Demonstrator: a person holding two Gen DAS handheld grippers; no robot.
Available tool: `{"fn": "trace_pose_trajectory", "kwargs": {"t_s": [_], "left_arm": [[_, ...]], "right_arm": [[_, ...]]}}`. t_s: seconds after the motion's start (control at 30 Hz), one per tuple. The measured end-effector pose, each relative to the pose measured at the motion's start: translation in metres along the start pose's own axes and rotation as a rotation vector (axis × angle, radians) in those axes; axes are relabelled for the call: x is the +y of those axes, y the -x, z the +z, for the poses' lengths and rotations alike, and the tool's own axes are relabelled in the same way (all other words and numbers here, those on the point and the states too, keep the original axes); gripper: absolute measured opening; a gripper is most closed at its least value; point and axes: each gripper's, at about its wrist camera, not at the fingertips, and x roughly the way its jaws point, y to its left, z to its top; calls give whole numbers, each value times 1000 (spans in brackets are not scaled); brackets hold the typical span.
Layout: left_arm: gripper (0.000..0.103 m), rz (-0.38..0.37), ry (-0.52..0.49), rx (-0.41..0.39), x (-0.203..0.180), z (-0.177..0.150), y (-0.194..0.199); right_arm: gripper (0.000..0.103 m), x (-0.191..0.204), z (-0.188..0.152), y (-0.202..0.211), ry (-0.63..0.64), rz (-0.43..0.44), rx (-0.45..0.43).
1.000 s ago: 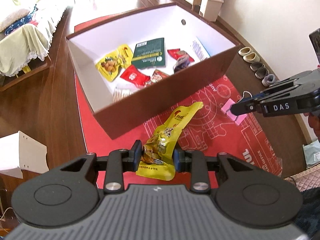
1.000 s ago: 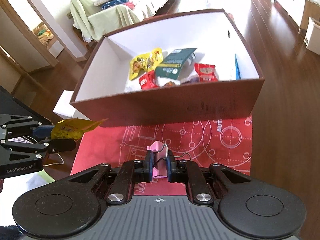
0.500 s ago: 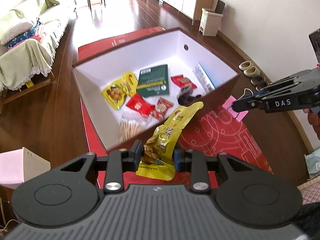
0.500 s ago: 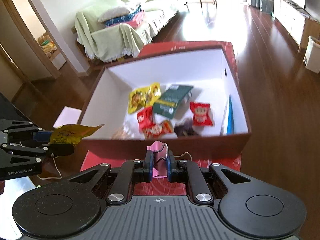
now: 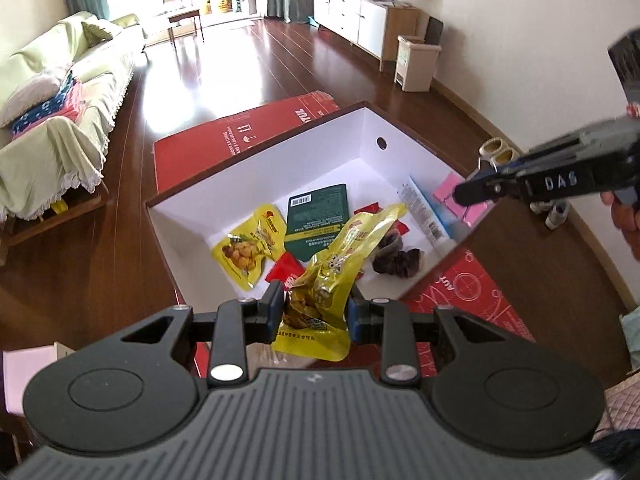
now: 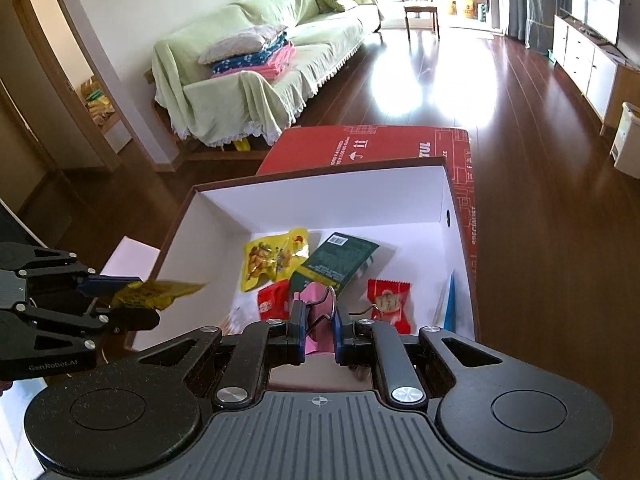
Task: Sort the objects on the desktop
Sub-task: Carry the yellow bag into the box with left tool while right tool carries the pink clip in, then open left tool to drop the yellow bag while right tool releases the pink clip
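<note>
My left gripper (image 5: pixel 314 312) is shut on a yellow snack packet (image 5: pixel 340 264) and holds it over the near edge of the brown box (image 5: pixel 256 160) with white inside. My right gripper (image 6: pixel 316 332) is shut on a pink binder clip (image 6: pixel 316 308) and holds it above the box's near wall (image 6: pixel 468 248). The pink clip (image 5: pixel 460 196) also shows in the left wrist view, over the box's right wall. In the box lie another yellow packet (image 6: pixel 276 258), a dark green packet (image 6: pixel 340 260), red packets (image 6: pixel 388 300) and a white-blue tube (image 5: pixel 426 216).
The box stands on a red printed mat (image 5: pixel 472 300) on a dark wooden table. A pink-white small box (image 6: pixel 132 254) sits left of the big box. A sofa (image 6: pixel 256 76), a chair and a white bin (image 5: pixel 416 62) stand farther off.
Both grippers have risen and moved forward with their loads, from in front of the box to above its near edge. The box's inside now shows from above.
</note>
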Motion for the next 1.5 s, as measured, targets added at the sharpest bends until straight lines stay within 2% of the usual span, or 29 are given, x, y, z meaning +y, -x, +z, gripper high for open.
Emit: {"fn": "trace_pose_trajectory", "kwargs": {"t_s": [0.23, 0.5, 0.87, 1.2, 1.27, 1.33, 1.4, 1.5], "left_arm": [[27, -30, -60, 92, 5, 7, -41], [27, -88, -74, 179, 0, 0, -77], [27, -127, -93, 255, 0, 7, -107], [27, -160, -165, 353, 3, 2, -130], [30, -169, -168, 363, 5, 2, -132], [43, -170, -167, 362, 7, 4, -131], [52, -172, -175, 360, 8, 5, -130], [53, -174, -184, 354, 8, 6, -126]], "right_arm": [[11, -13, 13, -24, -2, -5, 40], [11, -26, 6, -36, -37, -6, 88], [11, -33, 6, -44, -49, 2, 121], [12, -33, 6, -53, -35, 14, 168], [12, -31, 6, -56, -27, 20, 180], [12, -29, 7, -59, -15, 27, 196], [12, -27, 7, -63, -6, 38, 214], [12, -22, 7, -72, 1, 65, 245]]}}
